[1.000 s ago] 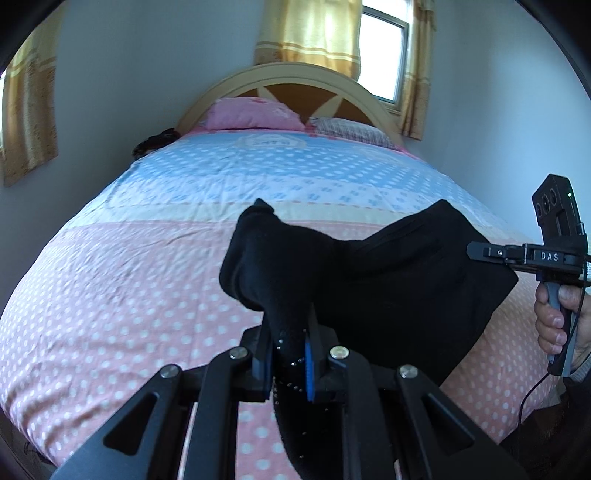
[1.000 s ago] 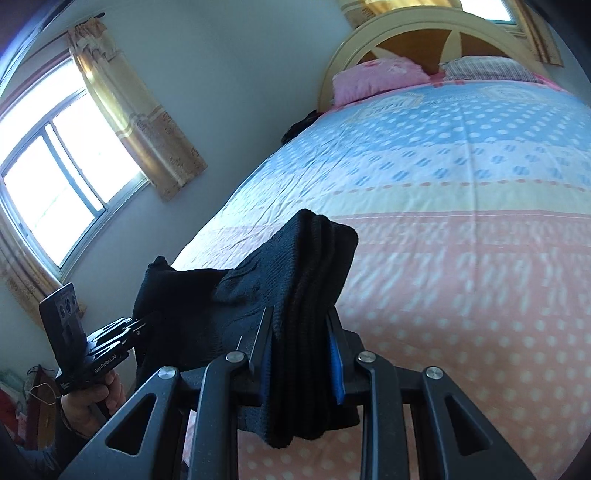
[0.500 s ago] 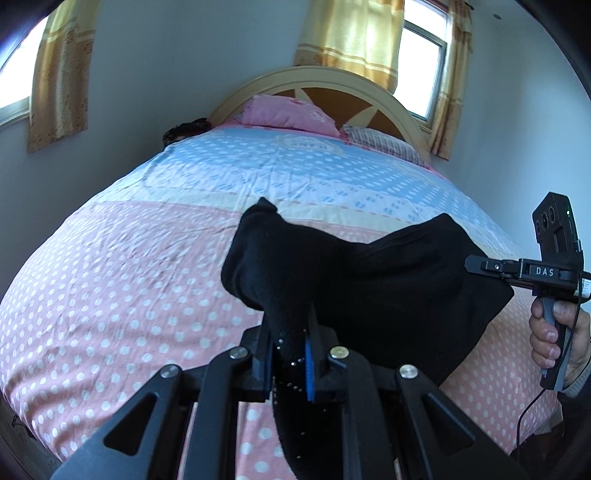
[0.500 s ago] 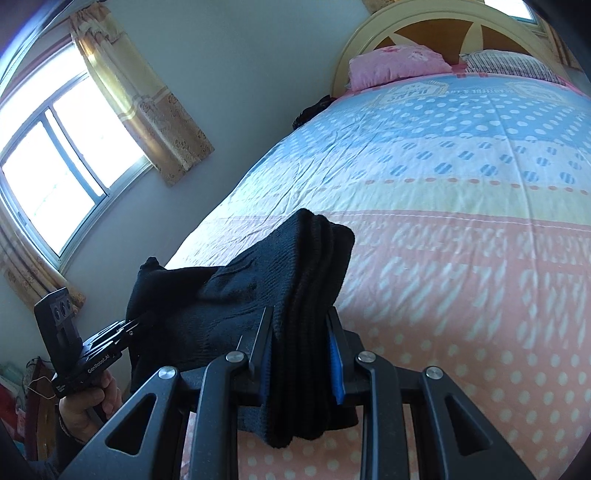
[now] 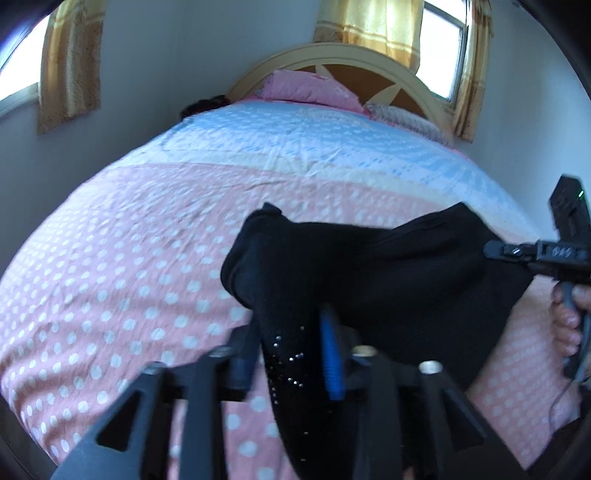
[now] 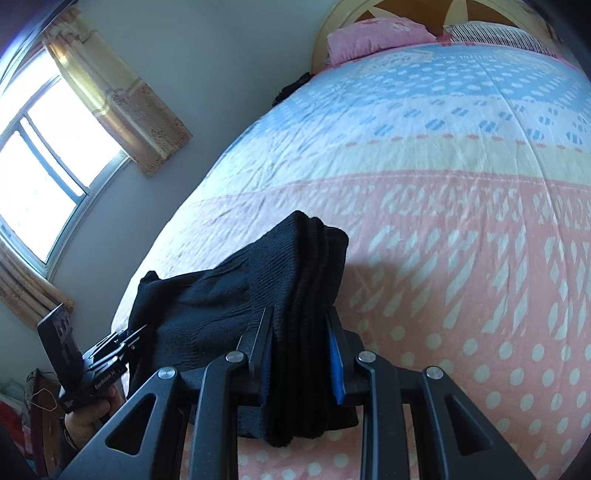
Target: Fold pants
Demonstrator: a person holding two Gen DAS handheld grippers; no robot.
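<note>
The black pants (image 5: 388, 280) hang in the air between the two grippers, stretched above the near, pink polka-dot end of the bedspread (image 5: 122, 266). The left gripper (image 5: 291, 354) is clamped on one bunched end of the fabric, which spills down between its fingers and shows a few tiny sparkling studs. The right gripper (image 6: 301, 354) is pinched tight on the other end, where several folded layers stand up in a thick ridge between its blue-padded fingers (image 6: 335, 363).

From the left wrist view, the right gripper sits at the far right with a hand (image 5: 569, 317) wrapped around its handle. From the right wrist view, the left gripper appears at the lower left, held by the other hand (image 6: 86, 417).

Farther off, the bedspread turns cream and then blue. A pink pillow (image 6: 376, 37) and a striped pillow (image 6: 491, 31) lie against the curved headboard (image 5: 354, 62). No containers are visible. Yellow curtains (image 6: 122, 96) hang by bright windows (image 6: 48, 155).
</note>
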